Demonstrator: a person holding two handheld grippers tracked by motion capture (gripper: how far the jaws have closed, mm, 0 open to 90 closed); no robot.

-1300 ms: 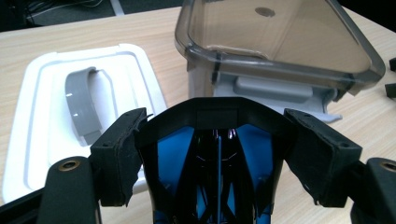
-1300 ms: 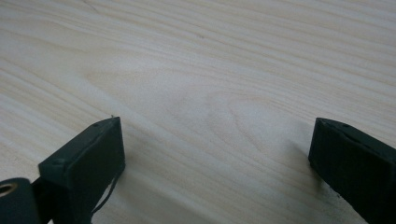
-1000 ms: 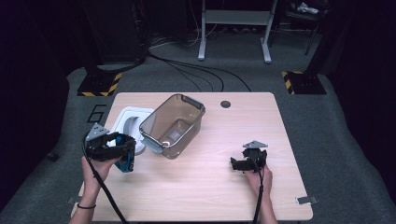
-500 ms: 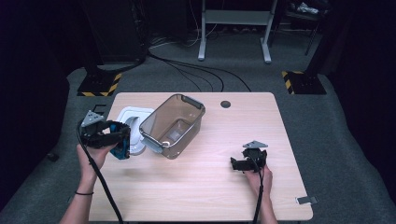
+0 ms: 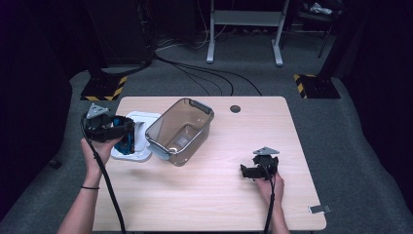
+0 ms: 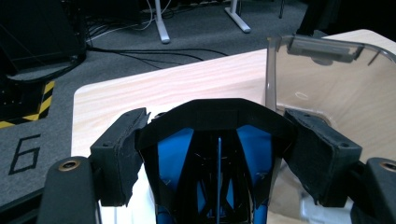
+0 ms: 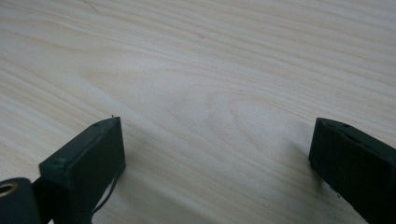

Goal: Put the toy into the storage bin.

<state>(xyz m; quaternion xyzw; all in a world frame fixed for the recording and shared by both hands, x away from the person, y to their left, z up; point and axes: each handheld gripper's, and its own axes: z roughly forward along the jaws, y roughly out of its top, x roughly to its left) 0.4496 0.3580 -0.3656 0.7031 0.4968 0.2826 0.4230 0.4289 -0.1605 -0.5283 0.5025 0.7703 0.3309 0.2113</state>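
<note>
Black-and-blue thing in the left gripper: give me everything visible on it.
The black-and-blue object looks like hard plastic: a black arched outer frame with angular ribs, and bright blue panels behind it either side of a thin central black rod. The left gripper clamps it across its width, both black padded jaws pressed against the frame's sides. In the high view it hangs above the white rectangular lid, beside the clear smoky plastic bin. Its lower end is cropped, so what it is I cannot tell.

Bare table point(image 5: 214, 195) is offered across the near half and right side. Passage at the left is blocked by the tilted clear bin point(image 5: 180, 131), with the white lid point(image 5: 141, 153) just beside it.
</note>
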